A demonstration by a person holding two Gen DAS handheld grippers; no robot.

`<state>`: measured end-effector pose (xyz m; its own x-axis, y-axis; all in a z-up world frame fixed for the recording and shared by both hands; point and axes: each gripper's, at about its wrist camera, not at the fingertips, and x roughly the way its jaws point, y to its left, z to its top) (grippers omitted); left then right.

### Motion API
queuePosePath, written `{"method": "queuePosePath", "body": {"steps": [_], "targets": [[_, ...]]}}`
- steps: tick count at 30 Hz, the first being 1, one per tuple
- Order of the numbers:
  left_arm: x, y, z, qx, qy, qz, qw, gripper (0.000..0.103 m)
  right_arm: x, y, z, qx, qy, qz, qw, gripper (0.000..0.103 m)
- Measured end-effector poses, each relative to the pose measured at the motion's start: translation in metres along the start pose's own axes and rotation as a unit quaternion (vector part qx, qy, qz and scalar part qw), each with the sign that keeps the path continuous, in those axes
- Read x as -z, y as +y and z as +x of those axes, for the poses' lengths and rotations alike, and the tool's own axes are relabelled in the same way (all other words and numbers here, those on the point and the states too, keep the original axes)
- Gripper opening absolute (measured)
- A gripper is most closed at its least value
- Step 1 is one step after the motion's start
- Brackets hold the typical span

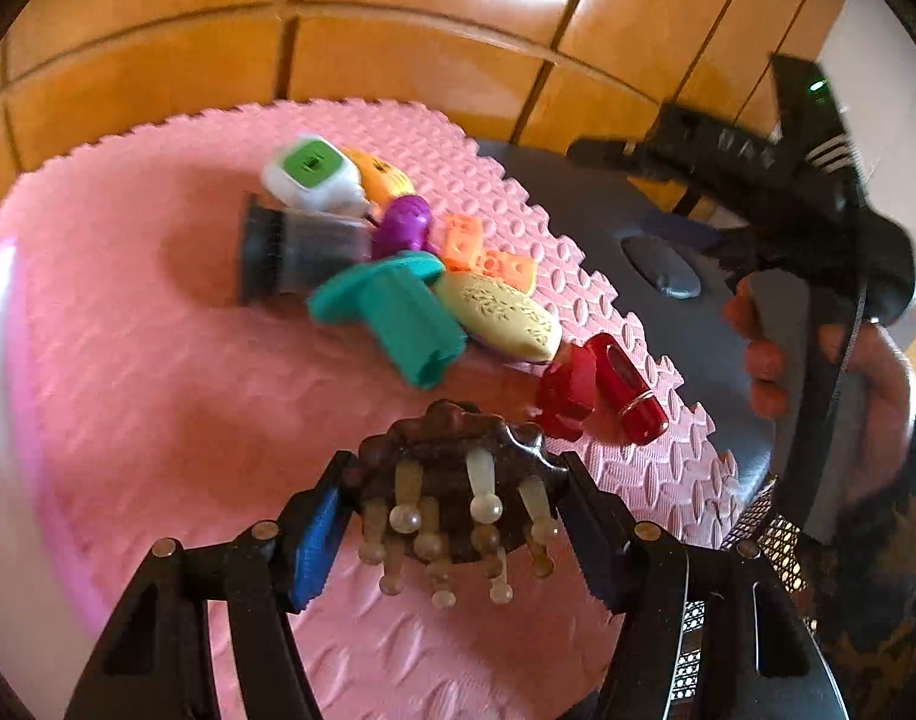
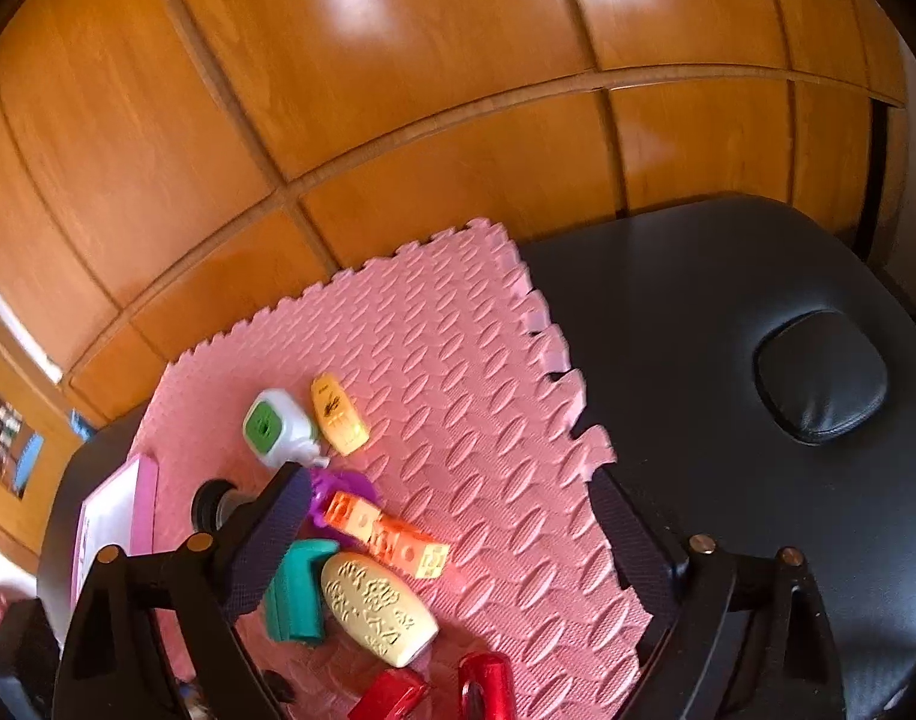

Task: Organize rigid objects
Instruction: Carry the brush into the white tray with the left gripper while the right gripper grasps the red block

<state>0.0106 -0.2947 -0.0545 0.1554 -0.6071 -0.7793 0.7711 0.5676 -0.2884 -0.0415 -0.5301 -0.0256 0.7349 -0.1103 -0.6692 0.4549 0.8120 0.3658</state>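
A dark brown massage brush (image 1: 458, 474) with pale knobbed prongs sits between the fingers of my left gripper (image 1: 455, 468), which is shut on its two sides just above the pink foam mat (image 1: 158, 396). Beyond it lies a cluster: a teal T-shaped piece (image 1: 392, 318), a cream embossed oval (image 1: 499, 312), two red pieces (image 1: 568, 390), orange dice blocks (image 1: 463, 237), a purple piece (image 1: 404, 225), a white device with a green face (image 1: 311, 171) and a grey cylinder (image 1: 296, 252). My right gripper (image 2: 449, 480) stands open over the mat (image 2: 458, 360), beside the cream oval (image 2: 377, 612), holding nothing.
The mat covers part of a black padded table (image 2: 727, 330) with a padded oval inset (image 2: 817, 378). A wooden panelled wall (image 2: 398, 90) rises behind. A pink and white flat box (image 2: 116, 516) lies at the mat's left edge. A hand (image 1: 763, 354) holds the other gripper at right.
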Motion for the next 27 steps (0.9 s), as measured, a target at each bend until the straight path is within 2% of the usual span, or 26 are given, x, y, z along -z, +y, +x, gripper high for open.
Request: {"method": "queuePosePath", "body": {"steps": [3, 5, 8, 12, 17, 20, 22, 24, 27], "targets": [[0.006, 0.007, -0.022, -0.008, -0.018, -0.002, 0.9998, 0.067, 0.005, 0.013, 0.003, -0.035, 0.026, -0.030, 0.999, 0.089], [0.008, 0.011, -0.034, -0.013, -0.028, -0.002, 0.9995, 0.067, 0.012, 0.030, 0.004, -0.067, 0.052, -0.070, 0.994, 0.088], [0.012, 0.020, -0.050, -0.015, -0.040, -0.010, 0.9990, 0.067, 0.031, 0.060, 0.004, -0.088, 0.105, -0.164, 0.977, 0.088], [0.016, 0.033, -0.069, -0.013, -0.057, -0.030, 0.9978, 0.067, 0.060, 0.080, 0.002, -0.070, 0.161, -0.262, 0.949, 0.088], [0.022, 0.059, -0.090, -0.030, -0.077, -0.053, 0.9952, 0.067, 0.073, 0.076, 0.009, -0.038, 0.194, -0.294, 0.935, 0.088], [0.024, 0.085, -0.102, -0.056, -0.087, -0.070, 0.9922, 0.067, 0.081, 0.076, 0.019, -0.022, 0.210, -0.308, 0.928, 0.088], [0.025, 0.106, -0.108, -0.075, -0.091, -0.086, 0.9892, 0.067, 0.086, 0.076, 0.022, -0.012, 0.218, -0.320, 0.922, 0.078], [0.025, 0.133, -0.114, -0.096, -0.094, -0.111, 0.9846, 0.067, 0.091, 0.077, 0.026, 0.001, 0.222, -0.332, 0.917, 0.048], [0.024, 0.170, -0.121, -0.123, -0.099, -0.149, 0.9760, 0.067, 0.092, 0.079, 0.023, 0.012, 0.214, -0.335, 0.917, 0.047]]}}
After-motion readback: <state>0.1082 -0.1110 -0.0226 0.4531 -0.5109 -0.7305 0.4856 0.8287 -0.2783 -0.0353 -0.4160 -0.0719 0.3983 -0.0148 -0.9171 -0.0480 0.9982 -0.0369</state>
